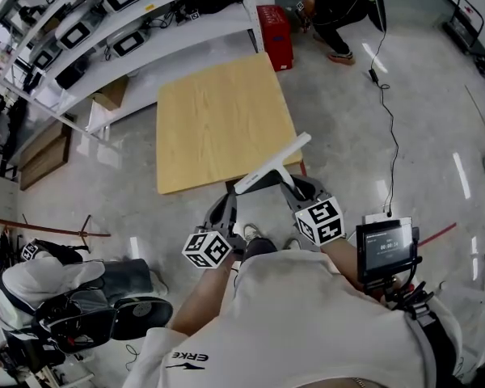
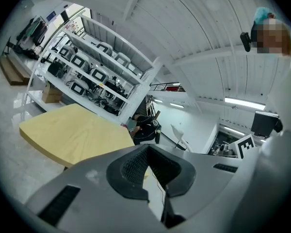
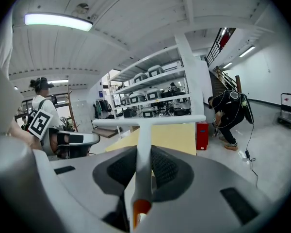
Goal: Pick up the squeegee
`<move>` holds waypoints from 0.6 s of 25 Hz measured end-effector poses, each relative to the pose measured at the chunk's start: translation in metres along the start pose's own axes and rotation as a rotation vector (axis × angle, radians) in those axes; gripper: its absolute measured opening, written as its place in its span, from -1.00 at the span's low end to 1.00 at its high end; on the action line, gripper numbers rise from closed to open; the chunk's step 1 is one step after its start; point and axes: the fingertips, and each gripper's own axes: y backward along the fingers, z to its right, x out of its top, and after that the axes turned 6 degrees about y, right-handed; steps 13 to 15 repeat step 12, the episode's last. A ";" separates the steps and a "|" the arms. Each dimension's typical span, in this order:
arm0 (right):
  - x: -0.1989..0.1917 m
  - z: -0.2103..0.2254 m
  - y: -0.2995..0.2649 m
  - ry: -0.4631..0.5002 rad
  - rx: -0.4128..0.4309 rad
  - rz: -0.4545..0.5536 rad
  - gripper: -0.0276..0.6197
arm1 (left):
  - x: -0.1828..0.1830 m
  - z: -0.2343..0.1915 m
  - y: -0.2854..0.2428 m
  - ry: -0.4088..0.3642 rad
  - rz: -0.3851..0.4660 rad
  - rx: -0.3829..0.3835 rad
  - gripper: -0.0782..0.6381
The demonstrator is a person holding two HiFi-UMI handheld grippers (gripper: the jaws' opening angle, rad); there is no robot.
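Clamping my right gripper [image 3: 144, 155] on the white handle of the squeegee [image 3: 146, 123], I hold it in the air by the near edge of the wooden table [image 1: 218, 120]. The handle points away from me, and the long blade lies crosswise at its far end. My left gripper [image 2: 148, 152] is closed and empty. My shirt [image 1: 307, 322] reads "ERKE".

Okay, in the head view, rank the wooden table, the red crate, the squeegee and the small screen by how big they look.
1. wooden table
2. small screen, close to the camera
3. red crate
4. squeegee: longer than the crate but thin, so that pair is unsure.
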 end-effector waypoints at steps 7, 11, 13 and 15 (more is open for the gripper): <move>-0.004 0.006 0.003 -0.005 0.000 -0.002 -0.66 | -0.006 0.004 -0.005 0.005 0.001 0.002 -0.77; 0.007 0.014 -0.037 -0.004 0.000 -0.003 -0.66 | 0.015 -0.025 -0.026 0.004 0.001 0.005 -0.77; 0.009 0.016 -0.048 -0.003 0.001 -0.002 -0.66 | 0.020 -0.034 -0.032 0.004 0.003 0.007 -0.77; 0.009 0.016 -0.048 -0.003 0.001 -0.002 -0.66 | 0.020 -0.034 -0.032 0.004 0.003 0.007 -0.77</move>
